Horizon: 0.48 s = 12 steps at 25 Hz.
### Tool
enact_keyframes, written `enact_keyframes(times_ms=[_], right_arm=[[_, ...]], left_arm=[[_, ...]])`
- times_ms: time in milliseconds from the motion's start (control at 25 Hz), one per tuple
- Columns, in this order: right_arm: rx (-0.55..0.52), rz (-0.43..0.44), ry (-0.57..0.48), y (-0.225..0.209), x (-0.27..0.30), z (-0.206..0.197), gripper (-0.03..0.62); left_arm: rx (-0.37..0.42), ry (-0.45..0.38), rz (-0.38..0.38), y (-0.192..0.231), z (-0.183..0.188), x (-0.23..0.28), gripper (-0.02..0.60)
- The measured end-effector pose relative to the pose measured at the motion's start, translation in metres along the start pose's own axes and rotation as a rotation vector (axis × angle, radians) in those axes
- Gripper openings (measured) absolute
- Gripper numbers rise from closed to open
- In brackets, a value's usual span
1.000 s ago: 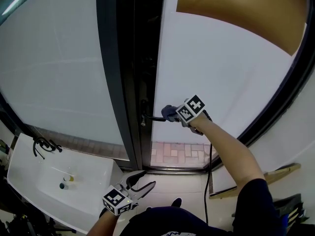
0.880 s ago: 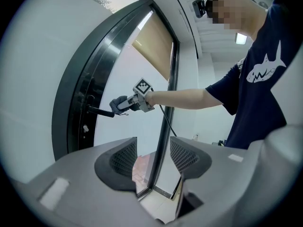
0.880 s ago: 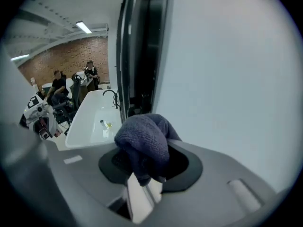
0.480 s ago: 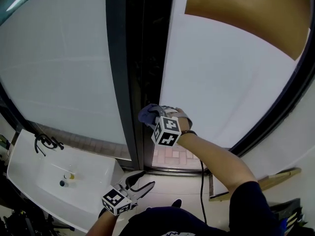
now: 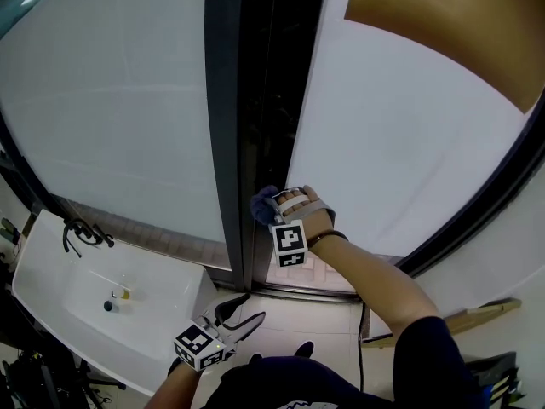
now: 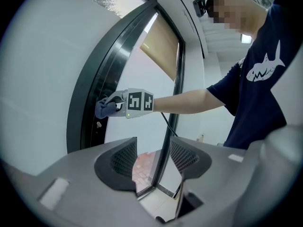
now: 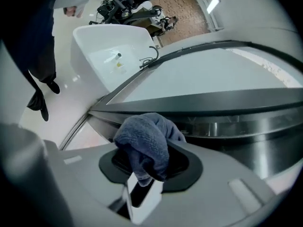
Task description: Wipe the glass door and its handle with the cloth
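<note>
My right gripper (image 5: 271,207) is shut on a bunched blue-grey cloth (image 5: 261,204), pressed to the dark vertical frame (image 5: 260,126) of the glass door at about handle height. The same cloth (image 7: 144,143) bulges from between the jaws, against the dark frame and a metal strip (image 7: 246,126), in the right gripper view. The cloth (image 6: 104,109) and right gripper (image 6: 111,103) also show in the left gripper view. The frosted glass door panel (image 5: 400,135) lies to the right of the frame. The handle is hidden behind the cloth and hand. My left gripper (image 5: 247,313) hangs low, open and empty.
A white washbasin (image 5: 77,301) with a black tap (image 5: 81,237) sits at the lower left. Another frosted pane (image 5: 111,109) fills the left side. Pale floor tiles (image 5: 294,267) show below the door, and a black cable (image 5: 360,331) trails from my right arm.
My right gripper has carried the cloth left from the handle's outer end to the dark door frame. The left gripper has stayed low and open.
</note>
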State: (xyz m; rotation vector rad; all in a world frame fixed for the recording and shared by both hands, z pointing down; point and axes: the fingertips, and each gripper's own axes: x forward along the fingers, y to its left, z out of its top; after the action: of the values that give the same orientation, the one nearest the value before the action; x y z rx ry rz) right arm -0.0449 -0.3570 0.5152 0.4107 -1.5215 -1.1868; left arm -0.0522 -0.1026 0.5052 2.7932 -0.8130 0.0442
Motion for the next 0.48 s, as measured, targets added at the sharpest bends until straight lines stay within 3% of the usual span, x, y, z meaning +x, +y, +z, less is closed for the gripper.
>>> enact_keyframes(times_ms=[480], right_arm=[[0.001,0.059,0.134,0.061,-0.031,-0.086,0.129]], left_arm=[[0.010,0.020,-0.072,-0.009,0.000,0.020,0.213]])
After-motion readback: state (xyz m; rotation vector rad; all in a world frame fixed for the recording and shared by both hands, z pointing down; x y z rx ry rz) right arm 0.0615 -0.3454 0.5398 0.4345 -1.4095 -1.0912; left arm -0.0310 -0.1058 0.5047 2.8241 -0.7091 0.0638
